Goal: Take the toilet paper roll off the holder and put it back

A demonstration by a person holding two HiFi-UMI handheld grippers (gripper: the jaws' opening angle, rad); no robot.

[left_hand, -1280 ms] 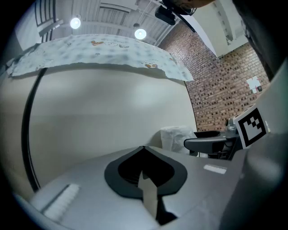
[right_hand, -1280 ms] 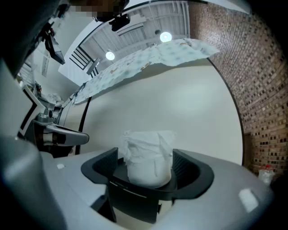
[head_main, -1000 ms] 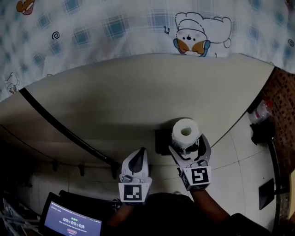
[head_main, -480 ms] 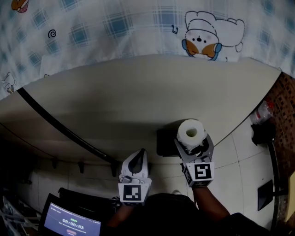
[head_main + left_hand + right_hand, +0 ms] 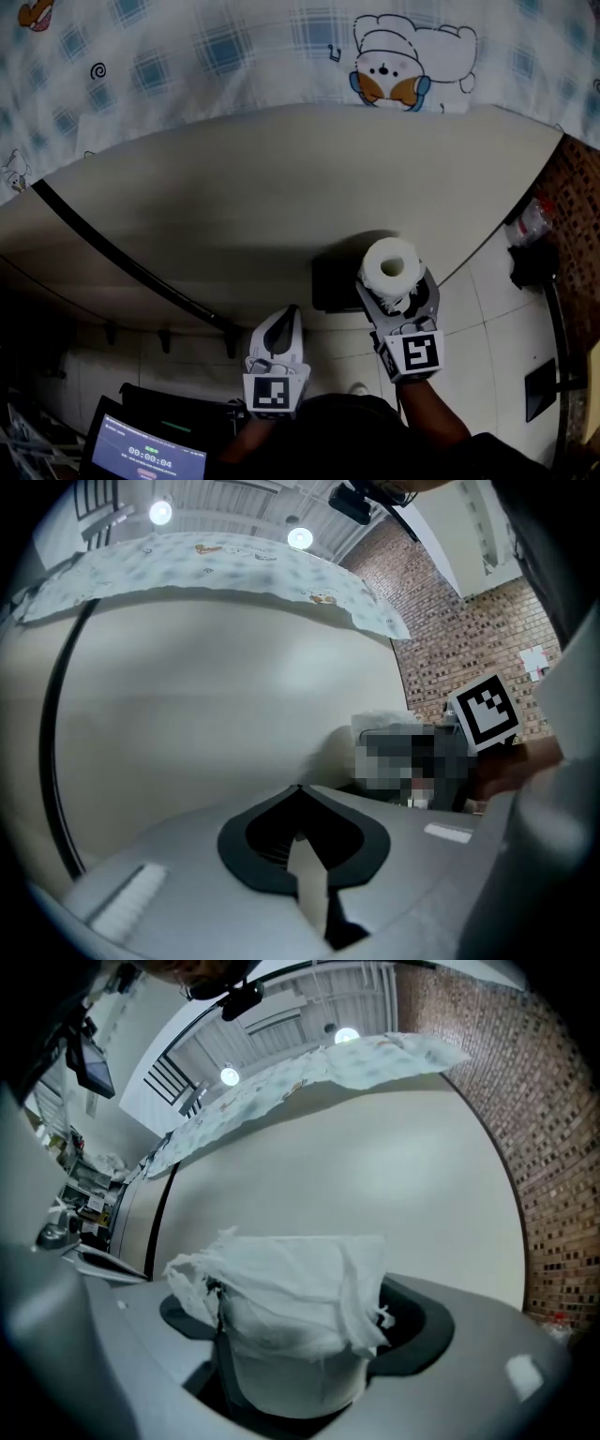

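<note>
A white toilet paper roll [image 5: 389, 265] stands end-up against the cream wall, next to a black holder [image 5: 333, 281] on its left. My right gripper [image 5: 394, 284] has the roll [image 5: 300, 1288] between its jaws. The jaws are closing, and the dark pads [image 5: 217, 1354] lie against the roll's sides. A loose torn sheet drapes over the roll's top. Whether the roll still rests on the holder I cannot tell. My left gripper [image 5: 287, 317] hangs to the left and lower, shut and empty [image 5: 300, 789], apart from the holder.
A checked blue cloth with cartoon prints [image 5: 403, 56] hangs above the cream wall [image 5: 262, 187]. A black strip [image 5: 122, 258] runs slantwise down the wall at the left. A lit screen [image 5: 141, 455] sits at the bottom left. Brick wall [image 5: 577, 187] and a dark object [image 5: 534, 262] are at the right.
My right gripper's jaws have drawn in around the roll, and gripper and roll have shifted slightly right. The left gripper has stayed where it was, shut.
</note>
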